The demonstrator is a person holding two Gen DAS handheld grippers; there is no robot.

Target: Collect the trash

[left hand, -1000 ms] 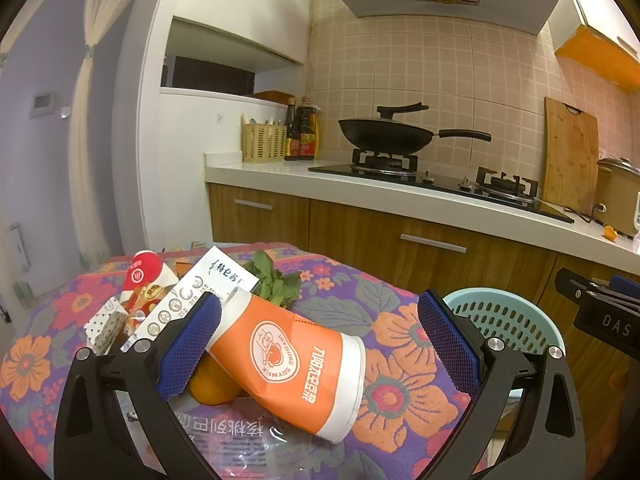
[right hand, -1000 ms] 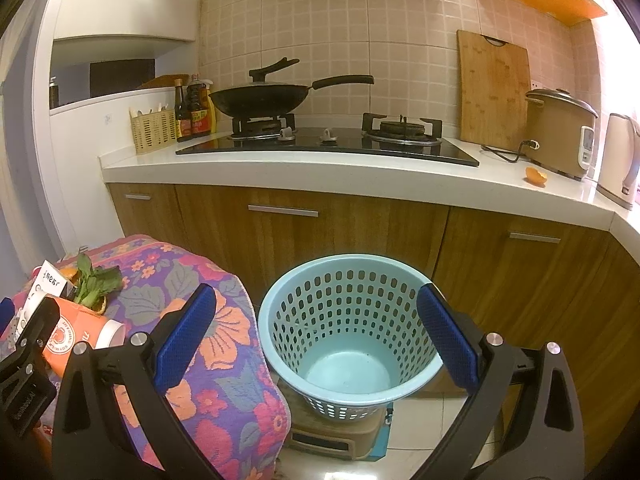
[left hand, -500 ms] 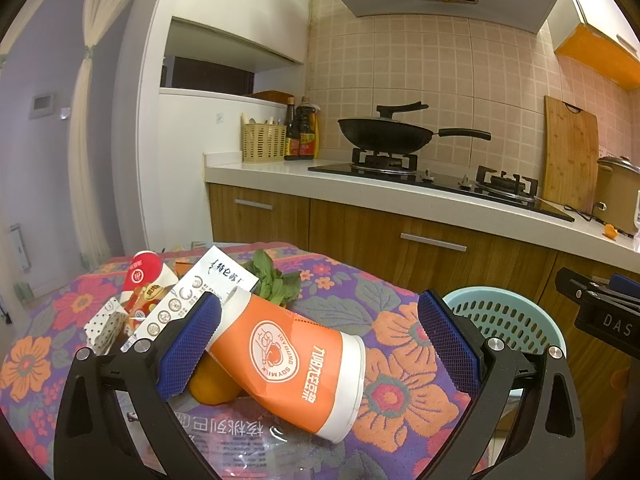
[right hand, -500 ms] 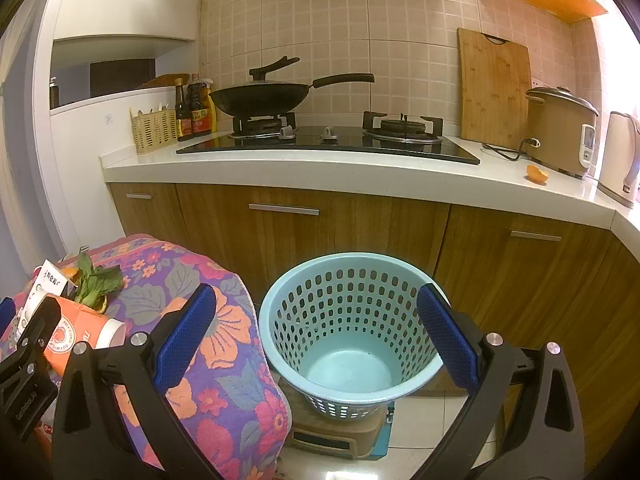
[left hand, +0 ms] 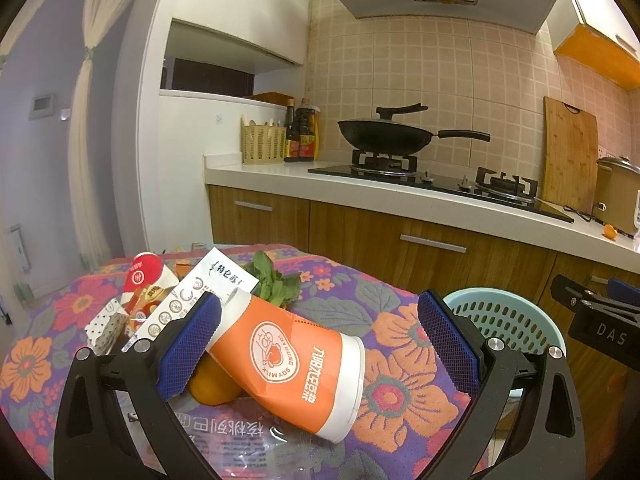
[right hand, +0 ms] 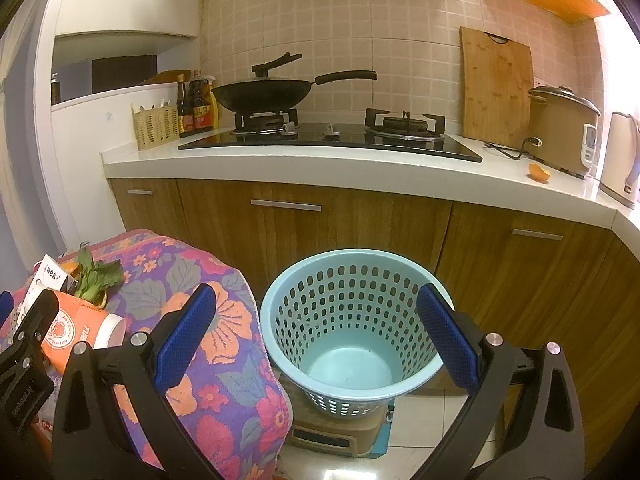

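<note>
Lying sideways, tapered orange paper cup (left hand: 288,364)

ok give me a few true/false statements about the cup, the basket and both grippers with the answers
1. The orange paper cup lies on its side on the floral tablecloth. True.
2. The left gripper is shut on the cup. False: its jaws stand wide open on either side of the cup.
3. The blue basket already holds trash. False: its inside looks empty.
4. The right gripper is open and holds nothing. True.
5. The basket stands on the table. False: it sits lower, beside the table, on a box on the floor.
6. A leafy green sprig lies behind the cup. True.
</note>
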